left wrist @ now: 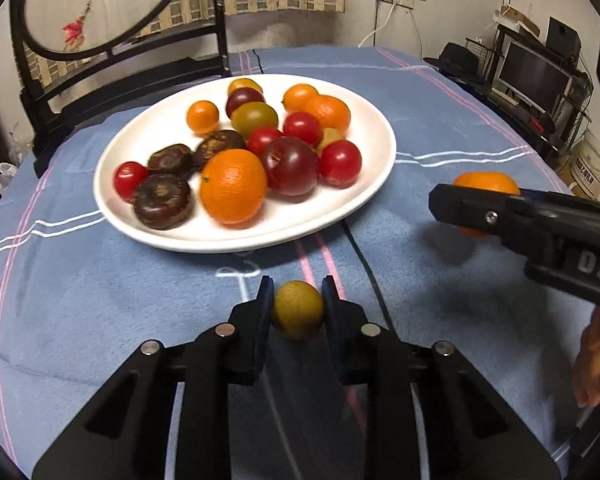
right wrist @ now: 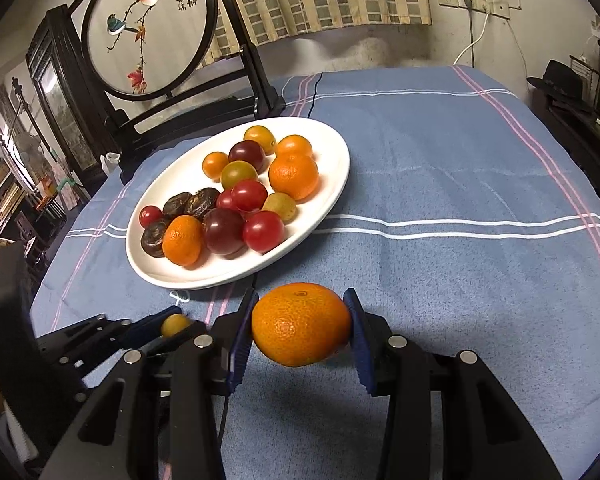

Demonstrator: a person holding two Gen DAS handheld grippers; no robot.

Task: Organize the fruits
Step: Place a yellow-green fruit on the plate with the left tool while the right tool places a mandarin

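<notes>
Two fruits are in your jaws, and both sit on the near side of the white plate, short of its rim. Your left gripper has its jaws pinching a small yellow-green fruit, one pad on each side of it, low over the blue cloth on the tabletop. That fruit lies just in front of the plate's near edge, so the plate is straight ahead of these jaws and a little up in the view.

Your right gripper has its jaws pinching a tangerine across its width, and the shadow beneath suggests it is clear of the cloth. From these jaws the plate lies ahead and to the left. In the left wrist view the right gripper stands off to the right of the plate, with the tangerine showing past it.

The plate already carries a crowd of cherry tomatoes, plums, small oranges and dark brown pieces, with bare white mostly along its near and right-hand parts. Your left hand looks the nearer to the plate rim, I judge. Neither fruit has a long axis worth minding; both are roundish, though the tangerine is slightly flattened, stem end up.
</notes>
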